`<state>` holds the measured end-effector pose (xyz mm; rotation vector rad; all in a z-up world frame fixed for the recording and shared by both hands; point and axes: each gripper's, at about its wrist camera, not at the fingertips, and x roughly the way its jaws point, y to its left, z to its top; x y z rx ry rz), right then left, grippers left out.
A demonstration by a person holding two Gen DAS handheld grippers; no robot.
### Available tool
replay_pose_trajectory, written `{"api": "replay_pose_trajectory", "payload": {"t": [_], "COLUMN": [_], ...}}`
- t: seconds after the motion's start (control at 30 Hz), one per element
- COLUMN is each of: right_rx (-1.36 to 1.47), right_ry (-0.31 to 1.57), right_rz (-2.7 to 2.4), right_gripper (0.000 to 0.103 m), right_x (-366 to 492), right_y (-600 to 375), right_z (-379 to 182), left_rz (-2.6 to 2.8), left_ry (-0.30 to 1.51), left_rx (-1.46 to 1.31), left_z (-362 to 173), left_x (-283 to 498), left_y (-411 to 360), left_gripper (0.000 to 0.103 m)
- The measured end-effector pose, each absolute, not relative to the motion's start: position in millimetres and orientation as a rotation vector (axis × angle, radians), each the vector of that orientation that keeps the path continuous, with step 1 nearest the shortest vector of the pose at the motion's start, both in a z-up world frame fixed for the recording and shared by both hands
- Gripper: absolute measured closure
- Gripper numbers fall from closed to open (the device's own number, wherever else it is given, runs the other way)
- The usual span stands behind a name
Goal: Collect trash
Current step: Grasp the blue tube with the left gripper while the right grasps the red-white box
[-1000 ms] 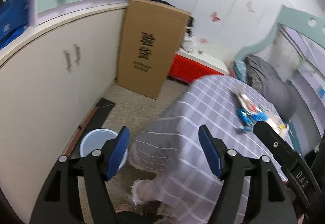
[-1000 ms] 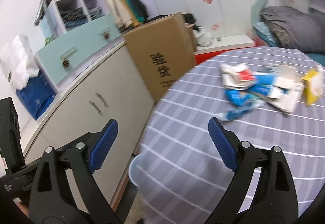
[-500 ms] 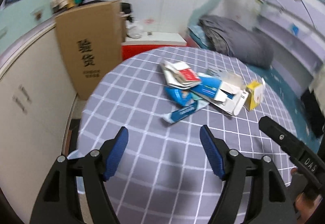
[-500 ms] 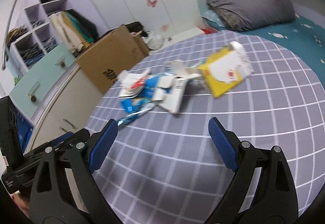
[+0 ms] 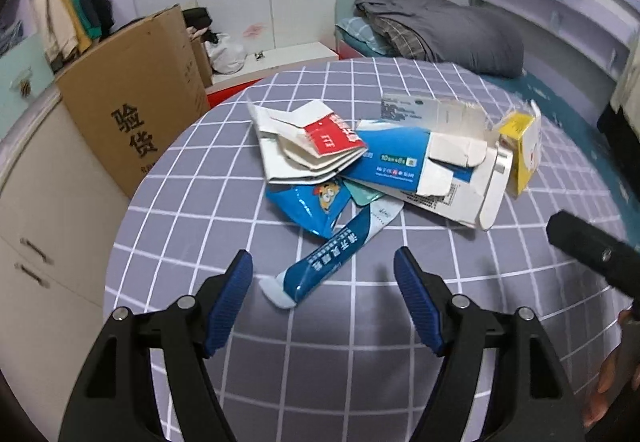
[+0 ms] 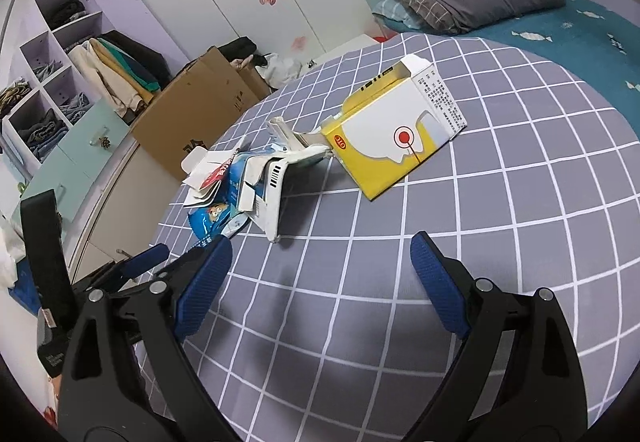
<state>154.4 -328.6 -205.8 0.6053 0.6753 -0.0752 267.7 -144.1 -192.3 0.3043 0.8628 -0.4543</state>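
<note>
A heap of trash lies on a round table with a grey checked cloth (image 5: pixel 192 185): a blue toothpaste tube (image 5: pixel 336 250), a blue snack wrapper (image 5: pixel 308 205), a flattened red and white carton (image 5: pixel 304 145), a torn blue and white box (image 5: pixel 424 169) and a yellow medicine box (image 5: pixel 520 145). My left gripper (image 5: pixel 323 274) is open and empty, just above the tube's near end. My right gripper (image 6: pixel 322 262) is open and empty over bare cloth, short of the yellow box (image 6: pixel 396 133) and the heap (image 6: pixel 248 181).
A large cardboard box (image 5: pixel 132 97) stands on the floor beyond the table's left edge, beside white cabinets (image 5: pixel 36 209). A bed with a grey duvet (image 5: pixel 436 25) lies behind the table. The left gripper (image 6: pixel 132 266) shows at the left of the right wrist view.
Both grippers have swung from the cabinets and floor at the table's left side to over the tabletop and closer to the trash heap. Both stay open and empty.
</note>
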Motion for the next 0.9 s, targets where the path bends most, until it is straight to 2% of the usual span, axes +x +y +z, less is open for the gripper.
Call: {"api": "replay_pose_trajectory", "payload": {"t": [0.03, 0.2, 0.27, 0.33, 0.6, 0.9], "right_rx": [0.605, 0.608, 0.606, 0.604, 0.601, 0.483], "right_ry": [0.678, 0.687, 0.687, 0.682, 0.637, 0.595], "right_rz": [-0.075, -0.079, -0.078, -0.079, -0.049, 0.028], "right_gripper": [0.014, 0.014, 0.014, 0.014, 0.014, 0.014], "right_x": [156, 160, 161, 159, 148, 170], "right_y": [-329, -329, -329, -329, -321, -279], "right_z": [-207, -209, -208, -206, -184, -146], "left_rz": [-0.468, -0.525, -0.525, -0.536, -0.602, -0.402], "left_ry": [0.866, 0.907, 0.899, 0.888, 0.822, 0.713], "left_rx": [0.322, 0.316, 0.329, 0.333, 0.142, 0.000], "left_z": [-194, -203, -202, -201, -171, -127], "left_x": [268, 266, 261, 252, 210, 222], "left_y": [-148, -151, -151, -151, -120, -62], "left_gripper": [0.033, 0.079, 0.089, 0.093, 0.095, 0.095]}}
